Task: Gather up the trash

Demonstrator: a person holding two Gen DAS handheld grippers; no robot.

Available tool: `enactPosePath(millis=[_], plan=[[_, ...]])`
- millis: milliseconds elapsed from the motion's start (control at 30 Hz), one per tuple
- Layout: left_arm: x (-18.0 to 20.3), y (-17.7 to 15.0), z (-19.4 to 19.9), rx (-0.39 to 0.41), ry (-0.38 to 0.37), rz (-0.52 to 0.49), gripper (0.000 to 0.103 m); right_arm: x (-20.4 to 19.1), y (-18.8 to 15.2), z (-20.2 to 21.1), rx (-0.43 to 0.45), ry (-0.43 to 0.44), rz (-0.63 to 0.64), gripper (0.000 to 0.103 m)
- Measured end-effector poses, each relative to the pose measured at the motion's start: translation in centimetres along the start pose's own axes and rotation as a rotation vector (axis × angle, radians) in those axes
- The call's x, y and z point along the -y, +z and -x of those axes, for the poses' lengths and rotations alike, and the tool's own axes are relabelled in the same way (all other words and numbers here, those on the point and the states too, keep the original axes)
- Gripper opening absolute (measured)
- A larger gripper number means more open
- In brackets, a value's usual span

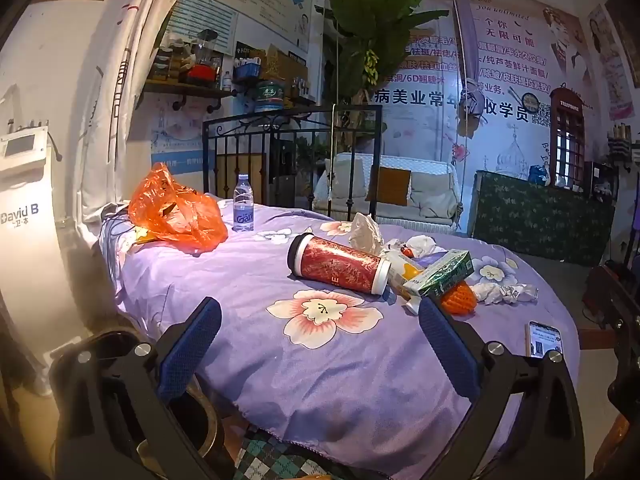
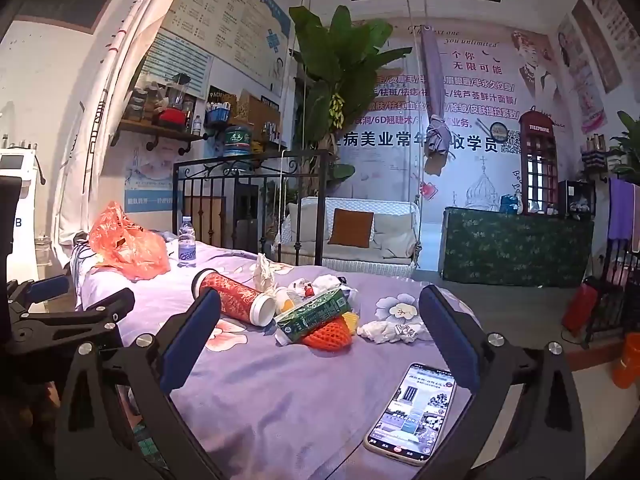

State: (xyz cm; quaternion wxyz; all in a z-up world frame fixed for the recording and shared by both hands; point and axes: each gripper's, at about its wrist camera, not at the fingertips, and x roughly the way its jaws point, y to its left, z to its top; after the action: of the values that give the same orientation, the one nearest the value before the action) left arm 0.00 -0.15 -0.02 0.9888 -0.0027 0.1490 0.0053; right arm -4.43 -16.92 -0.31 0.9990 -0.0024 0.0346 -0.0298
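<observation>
A purple flowered bed (image 1: 256,280) holds a trash pile (image 1: 432,272) mid-frame, orange bag (image 1: 176,212) upper left; both grippers' jaws wide open, empty

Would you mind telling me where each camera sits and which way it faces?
Left wrist: on the open left gripper, angled slightly down across the purple bed; only its own fingers show.
Right wrist: on the open right gripper, looking level across the bed; its fingers and the left gripper's frame show.
Shared: red tumbler, orange bag, phone.
</observation>
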Motion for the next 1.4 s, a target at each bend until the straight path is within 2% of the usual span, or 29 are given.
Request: enactPosePath(millis=[600, 733, 1400], plan=[[-0.6, -0.1, 0.2, 0.012, -0.016, 0.040, 0.097, 1.6, 0.2, 0.2, 0.011, -0.006, 0.000, 0.098], [-0.5, -0.1, 0.2, 0.009, -0.018, 0.039, 0.097, 0.4, 0.4, 0.7, 0.010, -0.013, 0.005, 0.098], [-0.6, -0.3, -0.2, 0.006, -0.020, 0.041, 0.097, 0.0, 0.0, 0.2, -0.006, -0.004, 0.007, 0.098]])
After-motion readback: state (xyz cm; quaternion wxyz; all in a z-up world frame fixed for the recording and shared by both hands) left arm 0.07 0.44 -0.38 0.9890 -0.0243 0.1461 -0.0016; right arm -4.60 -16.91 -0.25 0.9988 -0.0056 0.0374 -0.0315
